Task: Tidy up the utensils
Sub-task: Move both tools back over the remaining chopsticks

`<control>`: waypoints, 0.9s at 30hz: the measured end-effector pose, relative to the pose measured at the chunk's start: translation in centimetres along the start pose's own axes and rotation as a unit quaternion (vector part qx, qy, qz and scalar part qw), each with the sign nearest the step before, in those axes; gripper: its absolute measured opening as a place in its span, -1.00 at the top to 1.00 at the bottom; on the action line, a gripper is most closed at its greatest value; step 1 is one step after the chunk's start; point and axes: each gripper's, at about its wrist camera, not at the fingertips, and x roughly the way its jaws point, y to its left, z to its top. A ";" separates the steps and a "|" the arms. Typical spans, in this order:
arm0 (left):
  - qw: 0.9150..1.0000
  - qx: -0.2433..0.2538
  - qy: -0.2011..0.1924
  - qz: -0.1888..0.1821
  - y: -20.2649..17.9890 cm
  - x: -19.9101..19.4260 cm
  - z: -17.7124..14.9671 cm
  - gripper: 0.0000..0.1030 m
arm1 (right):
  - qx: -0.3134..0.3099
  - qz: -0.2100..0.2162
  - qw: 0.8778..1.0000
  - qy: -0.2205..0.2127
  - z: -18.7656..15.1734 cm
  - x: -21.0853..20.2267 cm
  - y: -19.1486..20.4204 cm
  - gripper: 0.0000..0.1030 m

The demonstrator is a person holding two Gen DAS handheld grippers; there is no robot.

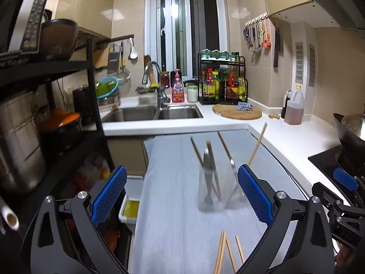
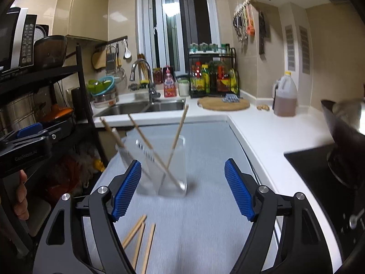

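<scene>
A clear glass holder (image 1: 211, 196) (image 2: 164, 180) stands on the grey cloth (image 1: 178, 228) (image 2: 205, 205). It holds several utensils: metal cutlery (image 1: 208, 171) and wooden chopsticks (image 1: 257, 147) (image 2: 179, 132) leaning outward. Three loose wooden chopsticks (image 1: 228, 253) (image 2: 141, 239) lie on the cloth at the near edge. My left gripper (image 1: 182, 194) is open and empty, above the cloth with the holder between its pads. My right gripper (image 2: 182, 187) is open and empty, the holder just ahead of its left pad. Each gripper shows at the edge of the other's view.
A double sink (image 1: 150, 111) with a tap sits behind. A round wooden board (image 1: 237, 111), a sauce rack (image 1: 222, 84) and an oil jug (image 1: 294, 107) stand on the white counter. A wok (image 2: 342, 123) sits on the hob at right. A black shelf rack (image 1: 45, 114) stands at left.
</scene>
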 end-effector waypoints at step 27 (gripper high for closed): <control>0.996 -0.001 0.094 -0.003 2.2 -8.5 -18.9 -0.69 | -0.009 0.023 0.996 0.085 -16.2 -9.2 2.7 0.07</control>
